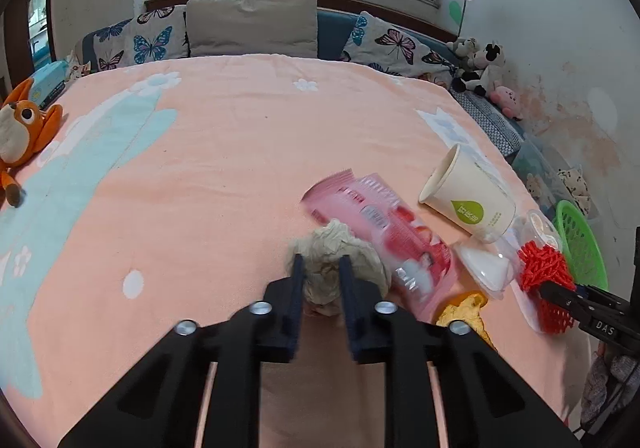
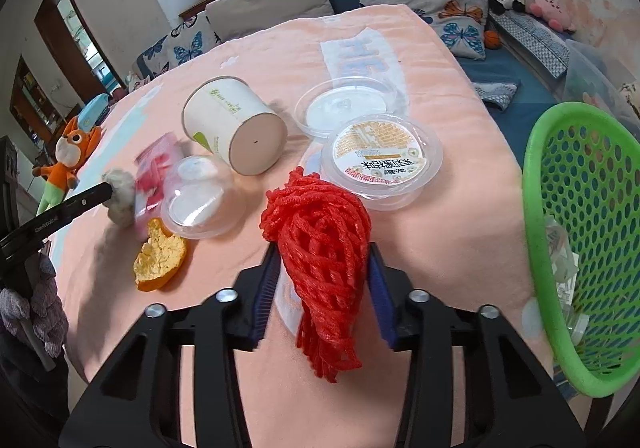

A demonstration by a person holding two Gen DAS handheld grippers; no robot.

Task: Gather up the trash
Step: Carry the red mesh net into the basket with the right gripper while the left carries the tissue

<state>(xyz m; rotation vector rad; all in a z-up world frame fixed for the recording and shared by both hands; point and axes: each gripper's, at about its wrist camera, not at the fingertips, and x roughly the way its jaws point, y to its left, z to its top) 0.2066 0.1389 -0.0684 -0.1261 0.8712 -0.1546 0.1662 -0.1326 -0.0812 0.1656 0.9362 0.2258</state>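
My left gripper (image 1: 322,262) is shut on a crumpled paper tissue (image 1: 332,268) just above the pink bedspread. My right gripper (image 2: 324,248) is shut on a red foam fruit net (image 2: 320,248) and holds it above the bed, left of the green basket (image 2: 532,208). A pink snack wrapper (image 1: 380,232), a tipped paper cup (image 2: 234,128), an orange peel (image 2: 160,254), a clear dome lid (image 2: 198,200), a clear round lid (image 2: 346,106) and a labelled plastic tub (image 2: 382,160) lie on the bed. The tissue also shows in the right wrist view (image 2: 120,196).
The green basket holds a few pieces of clear wrapping. An orange plush toy (image 1: 20,128) lies at the bed's left edge. Butterfly pillows (image 1: 256,24) line the headboard, and soft toys (image 1: 480,68) sit in the far right corner.
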